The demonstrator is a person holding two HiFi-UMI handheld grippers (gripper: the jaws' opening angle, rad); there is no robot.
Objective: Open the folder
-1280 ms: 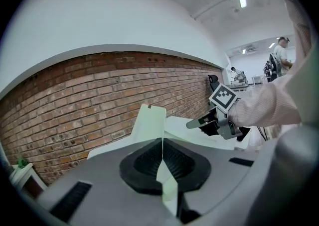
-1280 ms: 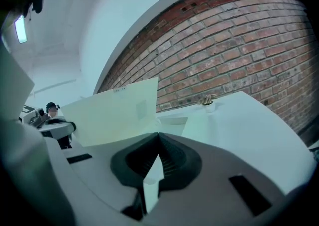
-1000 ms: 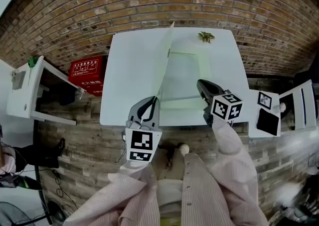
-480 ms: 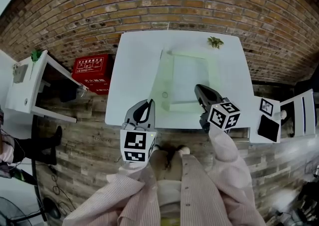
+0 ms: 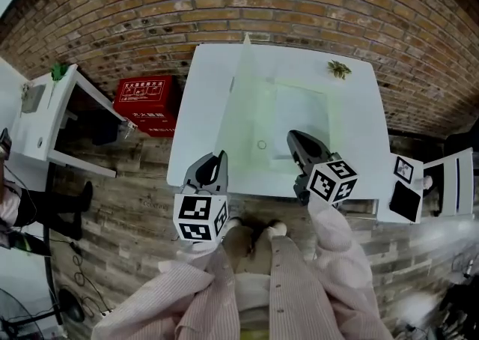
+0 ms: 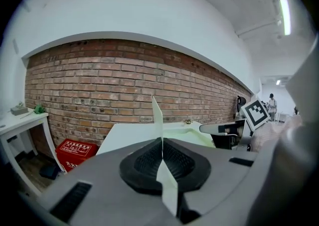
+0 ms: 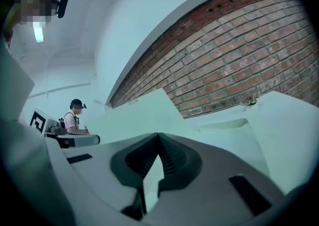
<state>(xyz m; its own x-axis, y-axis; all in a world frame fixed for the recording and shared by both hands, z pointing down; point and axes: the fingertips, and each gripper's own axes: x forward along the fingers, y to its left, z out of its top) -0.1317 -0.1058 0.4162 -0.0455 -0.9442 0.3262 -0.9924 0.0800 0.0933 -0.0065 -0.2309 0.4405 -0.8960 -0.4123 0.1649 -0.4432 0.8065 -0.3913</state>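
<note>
A translucent pale green folder (image 5: 299, 114) lies on the white table (image 5: 363, 132). Its front cover (image 5: 241, 99) is lifted and leans left. My left gripper (image 5: 215, 162) is at the table's near edge, shut on the cover's near corner. In the left gripper view the sheet (image 6: 156, 115) runs edge-on between the closed pads (image 6: 147, 159). My right gripper (image 5: 296, 141) is shut on the near edge of the folder's lower sheet (image 7: 152, 172), which shows between its pads. From the right gripper view the raised cover (image 7: 144, 113) stands to the left.
A small green plant (image 5: 339, 69) sits at the table's far right corner. A red box (image 5: 146, 97) stands on the floor to the left, beside a white side table (image 5: 45, 117). A white stand (image 5: 449, 177) is on the right. A brick wall (image 5: 299, 1) runs behind.
The left gripper has drawn the cover's corner to the left and nearer, so the cover shows more of its face. The right gripper has shifted slightly, still on the lower sheet.
</note>
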